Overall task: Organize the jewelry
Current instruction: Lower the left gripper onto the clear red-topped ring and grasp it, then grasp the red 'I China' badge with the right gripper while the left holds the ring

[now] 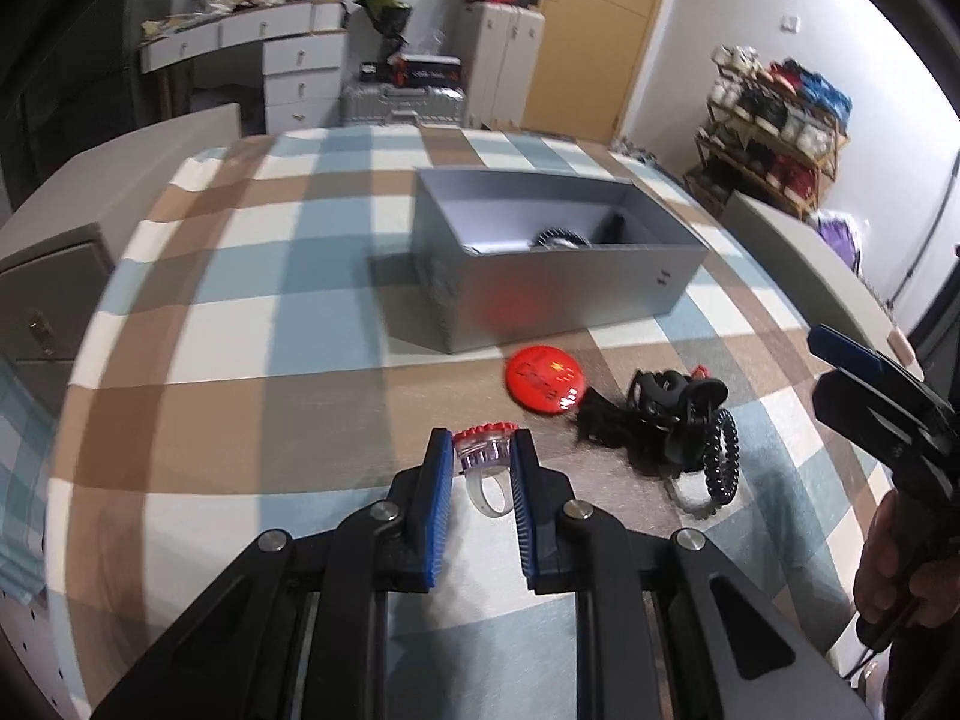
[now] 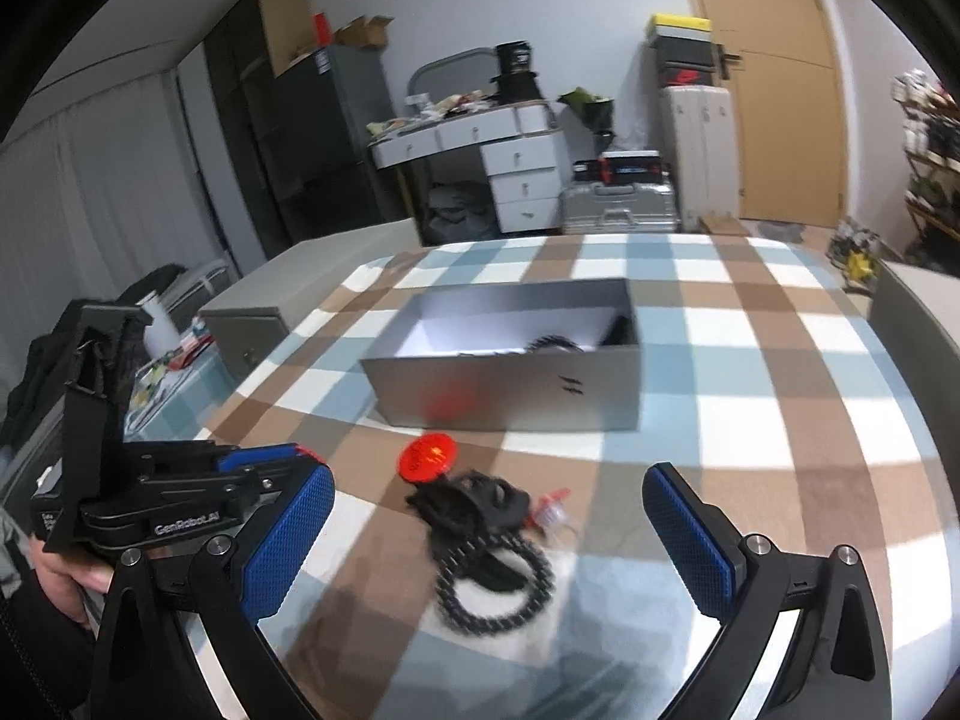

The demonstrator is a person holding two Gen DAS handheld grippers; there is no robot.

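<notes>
two grippers are yours here; your left gripper [image 1: 482, 450] has its blue pads closed against a toy ring [image 1: 483, 461], a clear plastic band with a red-rimmed top, held just above the checked tablecloth [image 1: 252, 312]; your right gripper [image 2: 489, 510] hangs with its jaws spread wide and nothing between them, above a tangle of black jewelry [image 2: 480, 516]; in that tangle you have a black beaded bracelet [image 2: 495, 591] lying nearest you and a small red-and-clear piece [image 2: 549, 510] touching its right edge; a round red badge [image 2: 427, 457] lies just beyond the tangle, between it and the grey box [image 2: 510, 384]; the box stands open on the cloth, with a dark beaded item [image 1: 555, 238] showing inside near its right end; the pile is blurred, so you cannot tell its pieces apart further.
</notes>
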